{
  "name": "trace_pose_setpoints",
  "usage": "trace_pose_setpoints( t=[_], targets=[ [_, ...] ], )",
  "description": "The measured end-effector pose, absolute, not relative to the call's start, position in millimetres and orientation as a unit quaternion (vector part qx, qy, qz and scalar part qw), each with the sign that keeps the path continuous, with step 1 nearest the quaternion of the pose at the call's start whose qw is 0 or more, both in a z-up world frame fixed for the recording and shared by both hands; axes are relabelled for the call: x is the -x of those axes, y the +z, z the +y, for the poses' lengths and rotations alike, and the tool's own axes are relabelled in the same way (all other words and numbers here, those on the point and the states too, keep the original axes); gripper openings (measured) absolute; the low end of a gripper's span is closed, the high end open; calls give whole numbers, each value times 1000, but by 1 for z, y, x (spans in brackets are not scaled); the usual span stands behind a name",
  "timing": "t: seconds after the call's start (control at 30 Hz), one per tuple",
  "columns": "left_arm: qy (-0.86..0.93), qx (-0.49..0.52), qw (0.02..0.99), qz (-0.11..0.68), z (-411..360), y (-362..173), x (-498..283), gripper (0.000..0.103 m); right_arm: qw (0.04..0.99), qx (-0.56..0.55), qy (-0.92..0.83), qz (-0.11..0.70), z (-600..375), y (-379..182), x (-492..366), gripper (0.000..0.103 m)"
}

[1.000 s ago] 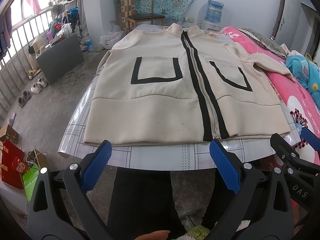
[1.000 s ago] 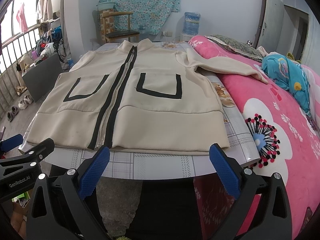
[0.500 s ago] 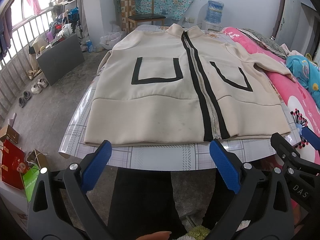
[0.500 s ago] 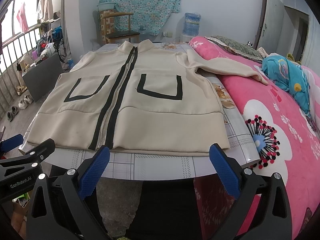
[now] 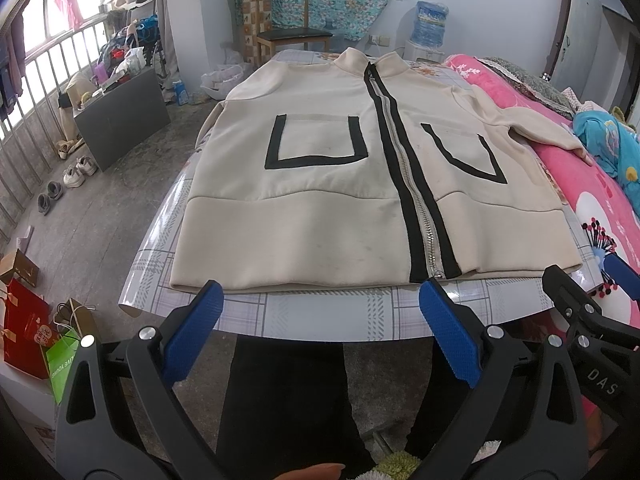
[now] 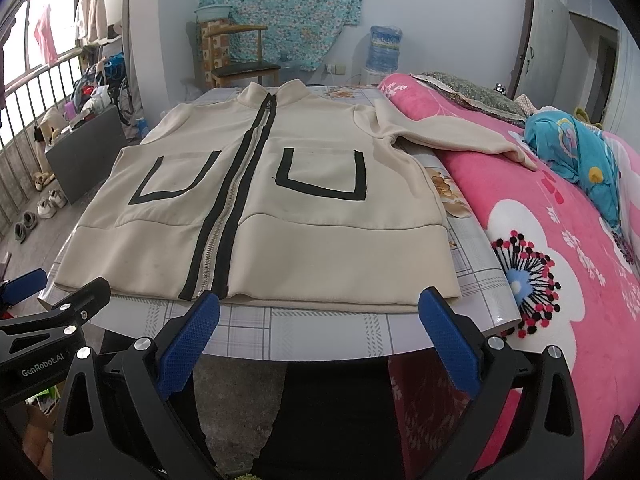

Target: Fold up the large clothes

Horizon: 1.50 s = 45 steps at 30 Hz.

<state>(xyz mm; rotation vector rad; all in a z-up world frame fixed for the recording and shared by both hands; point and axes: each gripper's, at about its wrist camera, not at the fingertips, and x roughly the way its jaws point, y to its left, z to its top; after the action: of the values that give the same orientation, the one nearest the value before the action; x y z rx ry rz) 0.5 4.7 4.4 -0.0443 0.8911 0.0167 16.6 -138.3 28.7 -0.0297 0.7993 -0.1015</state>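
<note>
Both grippers, left gripper point(image 5: 320, 336) and right gripper point(image 6: 318, 340), gape empty before the flat, zipped beige fleece jacket point(image 5: 360, 184).

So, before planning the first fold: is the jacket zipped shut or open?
Zipped shut: the jacket lies spread flat, its zipper closed from hem to collar.

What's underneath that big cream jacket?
The jacket lies flat on a table covered with a checked, flowered cloth. Its right sleeve rests on a pink blanket. The middle of the tabletop is hidden.

A checked-cloth table point(image 5: 320, 312) carries a cream zip jacket point(image 5: 320, 216) spread flat, front up.
</note>
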Motion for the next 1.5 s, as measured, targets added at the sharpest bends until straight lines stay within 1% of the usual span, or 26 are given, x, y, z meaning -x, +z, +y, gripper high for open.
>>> trace_pose_setpoints(
  t=[0.93,1.17,1.5],
  targets=[
    [8,21,903,430,4,5,0,95,920,15,-49,388,-138,29,-17,97],
    [12,24,902,430,24,10,-4,95,921,15,-49,387,-137,34,-19,97],
    [14,15,896,444,38,-15,-25,95,914,-20,-40,402,-154,25,-32,97]
  ],
)
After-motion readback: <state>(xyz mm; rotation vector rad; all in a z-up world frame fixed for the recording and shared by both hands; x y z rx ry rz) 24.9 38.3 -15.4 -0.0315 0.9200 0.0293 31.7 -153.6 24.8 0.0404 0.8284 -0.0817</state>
